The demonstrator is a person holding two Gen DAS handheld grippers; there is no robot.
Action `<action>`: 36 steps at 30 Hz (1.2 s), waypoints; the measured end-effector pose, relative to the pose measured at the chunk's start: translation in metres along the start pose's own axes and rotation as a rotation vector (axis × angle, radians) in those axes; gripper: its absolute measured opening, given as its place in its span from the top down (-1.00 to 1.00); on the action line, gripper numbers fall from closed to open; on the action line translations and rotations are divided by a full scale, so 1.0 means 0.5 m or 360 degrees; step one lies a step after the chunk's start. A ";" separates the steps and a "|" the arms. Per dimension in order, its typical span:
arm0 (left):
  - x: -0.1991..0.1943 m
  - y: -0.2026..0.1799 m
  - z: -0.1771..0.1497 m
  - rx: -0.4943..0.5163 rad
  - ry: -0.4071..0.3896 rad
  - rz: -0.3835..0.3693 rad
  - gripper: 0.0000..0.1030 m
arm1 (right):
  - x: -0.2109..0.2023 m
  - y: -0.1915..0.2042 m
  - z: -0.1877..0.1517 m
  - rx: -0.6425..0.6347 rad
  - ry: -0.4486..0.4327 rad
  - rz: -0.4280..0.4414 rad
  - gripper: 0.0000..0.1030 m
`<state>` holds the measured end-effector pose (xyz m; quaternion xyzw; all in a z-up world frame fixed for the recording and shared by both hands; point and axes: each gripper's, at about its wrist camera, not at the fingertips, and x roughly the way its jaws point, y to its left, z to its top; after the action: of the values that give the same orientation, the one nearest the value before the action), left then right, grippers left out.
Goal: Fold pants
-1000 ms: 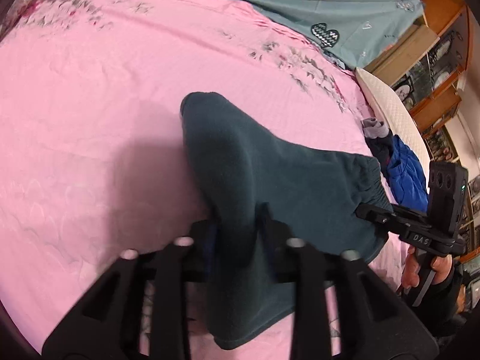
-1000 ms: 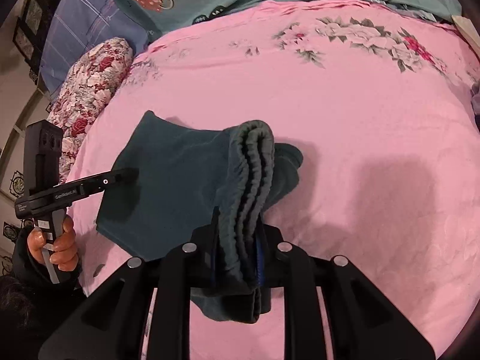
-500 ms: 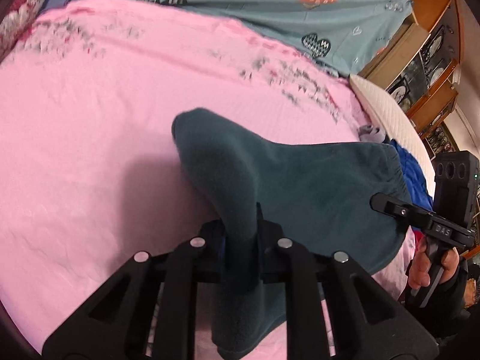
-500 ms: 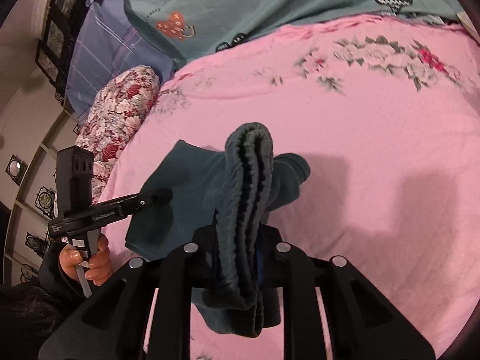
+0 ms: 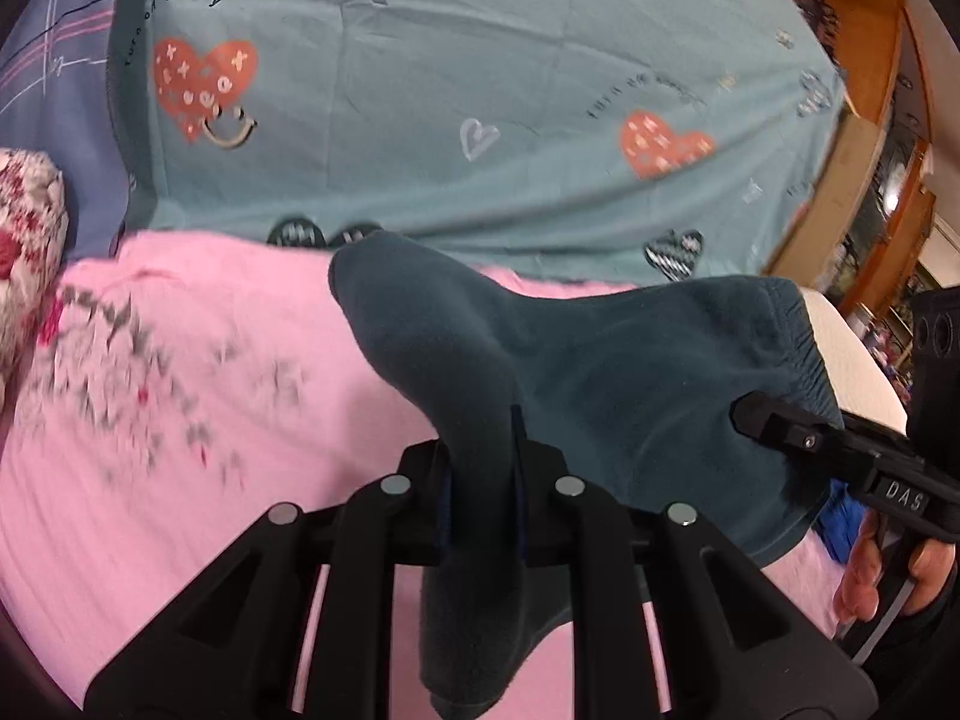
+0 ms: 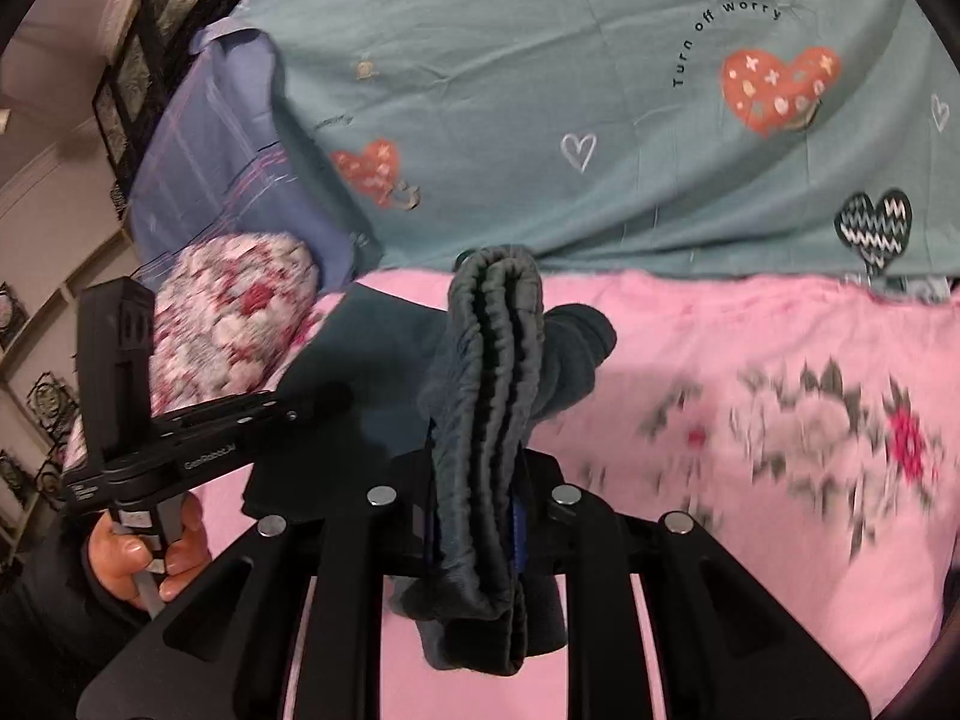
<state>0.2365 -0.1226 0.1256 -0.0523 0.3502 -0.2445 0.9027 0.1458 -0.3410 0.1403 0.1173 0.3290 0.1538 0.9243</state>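
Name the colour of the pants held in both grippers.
Plain dark teal pants, no pattern; clearest in the left wrist view.

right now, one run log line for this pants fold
step: lifting pants | left gripper: shut on pants | right gripper: shut on waistband | surface: pink sheet

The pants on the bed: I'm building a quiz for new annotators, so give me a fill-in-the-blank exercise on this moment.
1. The dark teal pants are clamped by ____ grippers at once.
2. The right gripper is shut on the gathered elastic ____ of the pants.
3. The sheet under the pants is ____ with a flower print.
4. The left gripper grips plain fabric, and behind it lies a teal cover printed with ____.

Missing words: two; waistband; pink; hearts
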 end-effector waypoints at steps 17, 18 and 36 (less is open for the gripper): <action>0.058 0.165 -0.124 -0.0199 0.0175 0.0361 -0.81 | 0.095 -0.118 -0.122 0.0202 0.0089 -0.0525 -0.17; 0.034 0.152 -0.151 -0.0184 0.0191 0.0377 -0.82 | 0.073 -0.095 -0.148 0.0180 0.0095 -0.0538 -0.17; -0.433 -0.086 -0.483 0.0011 -0.0094 0.0474 -0.96 | -0.366 0.209 -0.449 -0.0011 -0.0324 -0.0700 -0.97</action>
<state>-0.0773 -0.0382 0.0876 -0.0040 0.3265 -0.1076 0.9391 -0.1553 -0.2844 0.1085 0.0547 0.2514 -0.0627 0.9643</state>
